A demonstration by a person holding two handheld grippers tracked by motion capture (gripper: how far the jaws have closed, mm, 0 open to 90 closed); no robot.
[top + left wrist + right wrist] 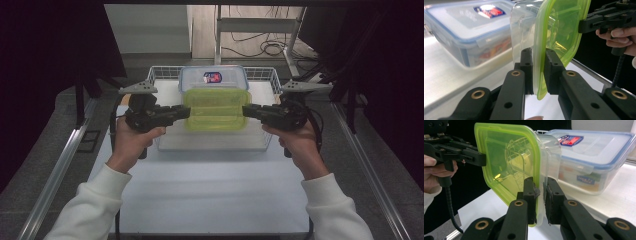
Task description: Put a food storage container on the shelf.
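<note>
High view: left gripper (186, 112) fingers clamp the left short edge of the green-lidded container (216, 109); right gripper (246, 111) fingers clamp the right short edge. Container hangs between the two, long axis running finger to finger, above the wire basket (165, 73) on the table (210, 190). Blue-lidded box (214, 77) sits just beyond it. Both hands equally near, so any move looks shared.

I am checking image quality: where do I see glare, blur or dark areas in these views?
High view: dark surroundings, table evenly lit, glare on the blue-lidded box. Left gripper view: that box is soft and its lid overexposed; the green lid by the jaws is sharper. Right gripper view: black background, highlights on the clear container, table washed out.
</note>
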